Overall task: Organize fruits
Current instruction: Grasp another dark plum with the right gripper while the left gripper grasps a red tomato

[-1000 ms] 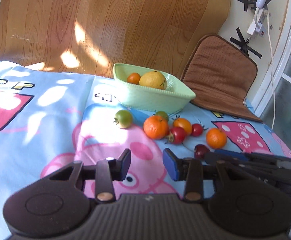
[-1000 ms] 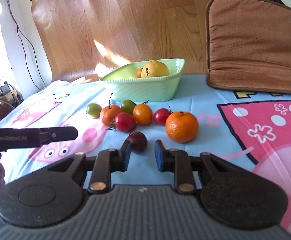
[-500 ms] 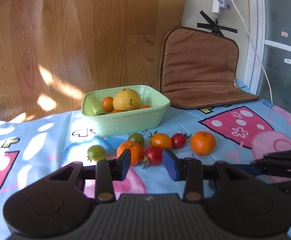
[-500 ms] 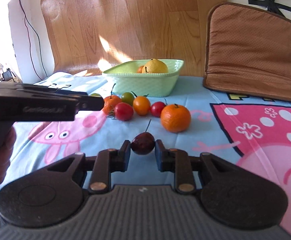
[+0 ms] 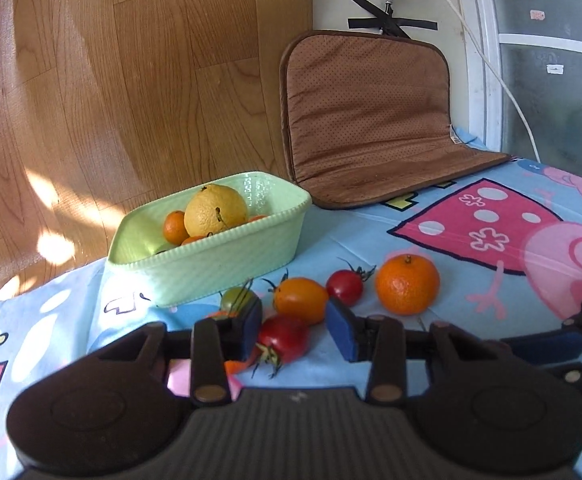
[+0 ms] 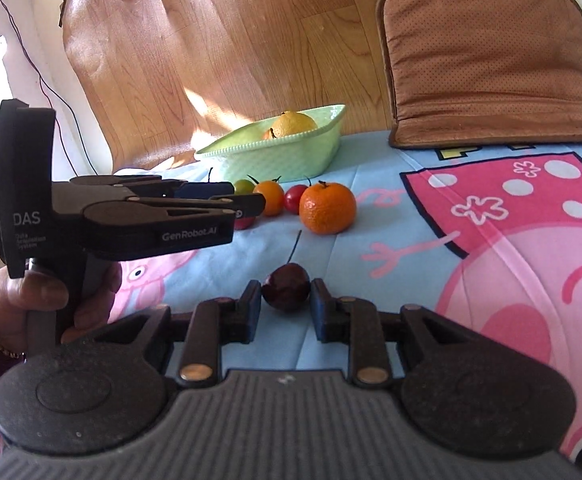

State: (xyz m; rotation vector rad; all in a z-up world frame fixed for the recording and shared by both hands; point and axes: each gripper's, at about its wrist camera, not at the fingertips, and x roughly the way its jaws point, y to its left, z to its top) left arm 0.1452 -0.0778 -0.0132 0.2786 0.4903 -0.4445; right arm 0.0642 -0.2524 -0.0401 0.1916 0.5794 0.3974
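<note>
Bowl (image 5: 227, 276) holds lemon, few oranges; about six fruits left on cloth (image 6: 411, 240); right claw (image 6: 285, 307) grips dark cherry (image 6: 286, 286); left claw (image 5: 293, 330) open around red tomato (image 5: 283, 338), not gripping

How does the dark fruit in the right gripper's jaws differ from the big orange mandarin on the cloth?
The dark red cherry is much smaller than the mandarin. The cherry is near-black and glossy with a long thin stem; the mandarin is bright orange, dimpled, with only a stub. The cherry sits pinched in the right gripper; the mandarin rests free on the cloth. Both are round and outside the green bowl.
</note>
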